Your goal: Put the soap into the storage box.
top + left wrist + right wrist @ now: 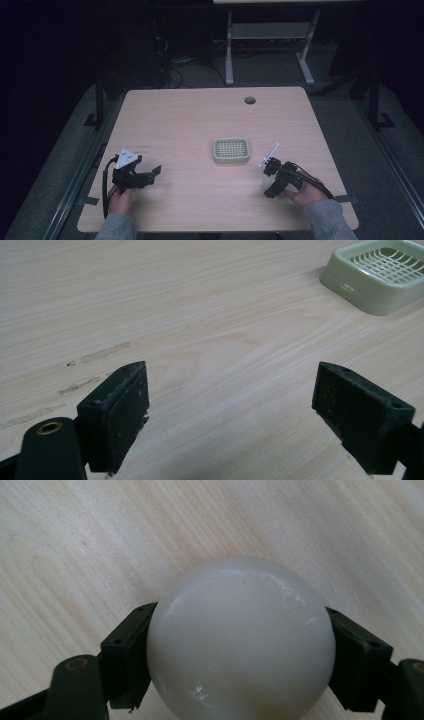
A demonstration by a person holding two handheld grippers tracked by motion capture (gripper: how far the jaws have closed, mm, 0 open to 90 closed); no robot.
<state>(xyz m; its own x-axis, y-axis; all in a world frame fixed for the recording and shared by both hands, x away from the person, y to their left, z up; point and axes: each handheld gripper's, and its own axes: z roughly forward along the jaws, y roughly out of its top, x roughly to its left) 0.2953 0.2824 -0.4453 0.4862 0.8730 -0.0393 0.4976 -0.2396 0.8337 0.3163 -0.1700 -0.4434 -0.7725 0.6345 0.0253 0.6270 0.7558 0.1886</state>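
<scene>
A: Starting at the left edge, what was there?

B: The person's left hand (pixel 120 199) came in from the bottom of the high view, grey sleeve at the wrist, holding the left gripper (pixel 156 171) low over the pale wooden table (pixel 190 115). Its jaws stood wide apart with bare wood grain between them and nothing gripped. In the left gripper view the jaws (pixel 230 405) framed empty tabletop, with a few faint scuff marks (pixel 95 354) on the wood to their left.

A: And moving toward the middle?

B: A pale green square tray with a gridded insert (pixel 231 150) sat flat on the table near its centre, well apart from both grippers. The left gripper view caught it in the upper right corner (pixel 375 275). Farther back was a round cable hole (pixel 250 100) in the tabletop.

A: Then the right side?

B: The right hand (pixel 305 195) held the right gripper (pixel 272 189) near the front right of the table, to the right of the tray and nearer the person. Its jaws were closed against a smooth white ball (pixel 241 640), one pad pressed on each side. The ball (pixel 270 186) was just above or on the wood; I couldn't tell which. A thin white marker piece (pixel 269 154) stuck up from that gripper.
</scene>
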